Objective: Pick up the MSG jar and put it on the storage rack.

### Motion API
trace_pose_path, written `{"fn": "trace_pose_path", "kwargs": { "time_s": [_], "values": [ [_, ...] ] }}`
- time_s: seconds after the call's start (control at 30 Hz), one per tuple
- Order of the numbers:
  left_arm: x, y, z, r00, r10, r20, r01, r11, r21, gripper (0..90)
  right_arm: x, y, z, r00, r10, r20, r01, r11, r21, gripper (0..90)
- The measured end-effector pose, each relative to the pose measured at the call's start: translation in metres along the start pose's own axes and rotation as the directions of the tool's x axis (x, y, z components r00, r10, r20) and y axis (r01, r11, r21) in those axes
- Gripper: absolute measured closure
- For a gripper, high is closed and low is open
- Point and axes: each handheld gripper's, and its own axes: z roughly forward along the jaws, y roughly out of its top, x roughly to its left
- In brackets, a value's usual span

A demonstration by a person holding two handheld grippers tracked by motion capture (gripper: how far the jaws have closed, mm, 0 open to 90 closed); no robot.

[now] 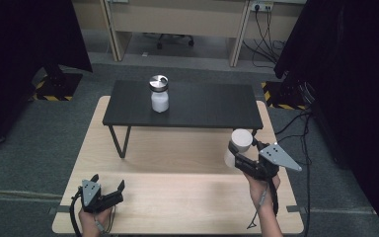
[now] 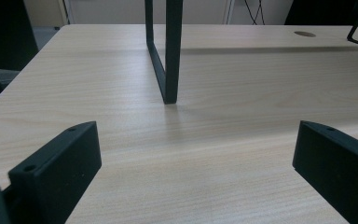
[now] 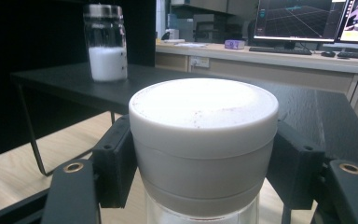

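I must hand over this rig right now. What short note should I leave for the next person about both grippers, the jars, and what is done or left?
Right gripper: shut on the white-lidded jar, gripping just under its lid, held in the air over the light wooden table, near the right end of the small black table.
Left gripper: open, nothing between the jaws, low over the wooden table's near left edge.
Jar with the metal lid, partly filled with white powder: stands upright on the black table, left of centre.
Done: white-lidded jar picked up.
Left: probably set it on the black table, perhaps beside the other jar, then release.
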Motion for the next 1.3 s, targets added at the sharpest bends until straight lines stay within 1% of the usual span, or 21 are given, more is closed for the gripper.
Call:
{"fn": "trace_pose_path", "kwargs": {
  "time_s": [0.1, 0.27, 0.37, 0.83, 0.97, 1.07, 1.3],
  "values": [
    [0.000, 0.001, 0.000, 1.0000, -0.005, -0.001, 0.005, 1.0000, 0.005, 0.4, -0.002, 0.005, 0.002, 0.9999, 0.014, 0.000, -0.014, 1.000, -0.005, 34.0],
    [0.000, 0.001, 0.000, 1.0000, -0.006, 0.000, 0.006, 1.0000, 0.006, 0.3, -0.001, 0.011, 0.005, 0.9999, 0.005, 0.011, -0.005, 1.000, -0.001, 34.0],
    [0.000, 0.001, 0.000, 1.0000, -0.004, 0.001, 0.004, 1.0000, 0.008, 0.3, -0.002, 0.015, 0.005, 0.9997, 0.020, 0.012, -0.020, 1.000, -0.002, 34.0],
    [0.000, 0.002, 0.001, 1.0000, 0.000, 0.004, 0.000, 0.9999, 0.012, 0.4, -0.006, 0.044, 0.006, 0.9990, 0.021, 0.039, -0.020, 1.000, -0.016, 34.0],
    [0.000, 0.002, 0.001, 1.0000, -0.003, 0.003, 0.002, 0.9999, 0.011, 0.4, -0.007, 0.050, 0.007, 0.9991, 0.014, 0.039, -0.013, 1.000, -0.020, 33.9],
    [-0.001, 0.003, 0.001, 1.0000, 0.000, -0.004, 0.000, 0.9998, 0.020, 0.4, -0.008, 0.054, 0.009, 0.9992, 0.010, 0.038, -0.009, 1.000, -0.023, 34.0],
    [-0.001, 0.003, 0.002, 1.0000, 0.009, -0.001, -0.008, 0.9997, 0.021, 0.4, -0.010, 0.065, 0.013, 0.9988, 0.022, 0.043, -0.020, 0.999, -0.030, 34.0]
  ]
}}
